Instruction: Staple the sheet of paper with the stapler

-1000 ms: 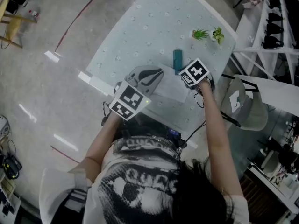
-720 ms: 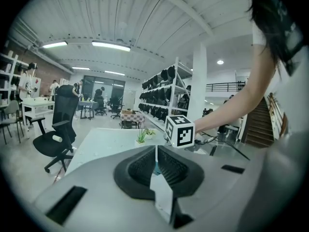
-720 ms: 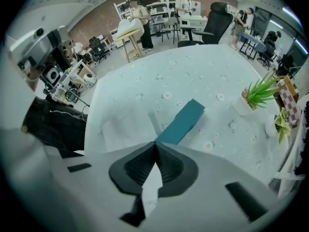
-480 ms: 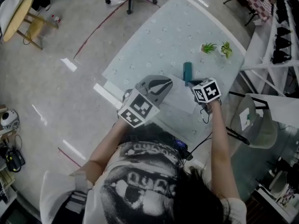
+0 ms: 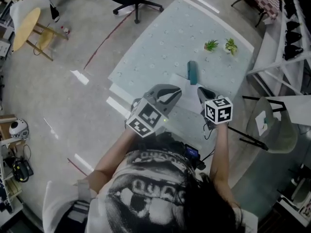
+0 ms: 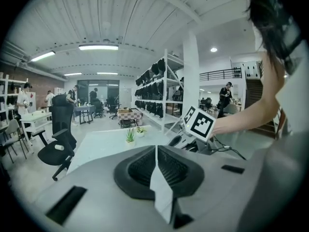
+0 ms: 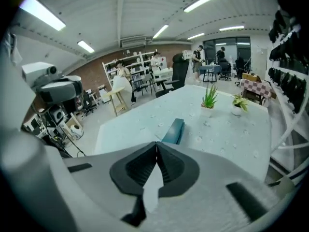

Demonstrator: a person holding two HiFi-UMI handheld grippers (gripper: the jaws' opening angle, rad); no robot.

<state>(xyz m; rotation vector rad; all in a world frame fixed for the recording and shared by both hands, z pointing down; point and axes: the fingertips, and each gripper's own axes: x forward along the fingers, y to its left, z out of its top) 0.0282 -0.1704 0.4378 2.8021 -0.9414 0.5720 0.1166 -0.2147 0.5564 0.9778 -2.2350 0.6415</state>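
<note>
Grey jaws of the left hand-held gripper [image 5: 174,92] are pressed together with nothing between them, as its own view shows. It hangs above the near edge of the bench [image 5: 160,42] and touches nothing.

Just to its right lies the sheet of paper [image 5: 187,96], flat on the bench and partly hidden under both hand-held grippers. No view shows a corner of it well enough to tell whether a staple is in it.

At the sheet's far edge rests the stapler [image 5: 193,72], a teal bar lying closed on the bench. Whether it overlaps the paper or only sits beside it I cannot tell. Its long axis runs away from the person, toward the two small potted plants [image 5: 221,46], leaning slightly to the left at the far end. Which end is the mouth is not clear.

The right hand-held gripper [image 5: 200,91] is also closed and empty, held up off the bench near the stapler, with its jaws pointing down toward it.

My judgement is that no stapling is under way at this moment. Neither hand-held gripper holds the stapler or pins the paper. Either the press is already made or it has yet to begin, and the pictures do not settle which.
</note>
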